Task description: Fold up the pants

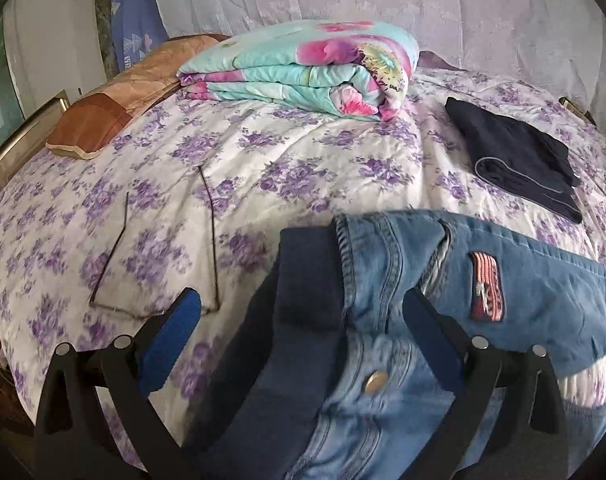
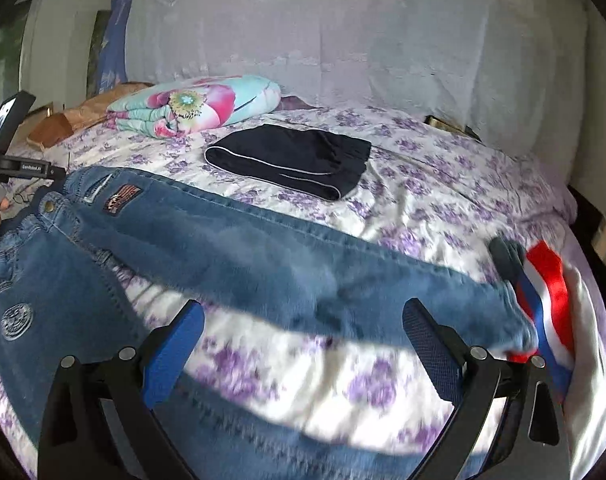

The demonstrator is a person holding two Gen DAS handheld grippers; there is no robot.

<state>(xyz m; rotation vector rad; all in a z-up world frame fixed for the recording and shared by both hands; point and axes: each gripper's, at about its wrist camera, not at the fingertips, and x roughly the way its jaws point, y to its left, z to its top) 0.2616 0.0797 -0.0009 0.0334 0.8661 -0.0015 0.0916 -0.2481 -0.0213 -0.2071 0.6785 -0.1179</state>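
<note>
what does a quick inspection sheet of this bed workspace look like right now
surface: white bedspread with purple flowers, rumpled.
job's things: blue denim jeans spread across the bed, one leg stretching right; waistband under the left tool.
clutter: folded dark navy garment with pale piping; folded turquoise and pink floral quilt; brown cushion; red, white and blue cloth.
grippers: left tool open over the waistband; right tool open above a leg.
cables: nothing seen.
surroundings: pale lilac lace curtain behind.
</note>
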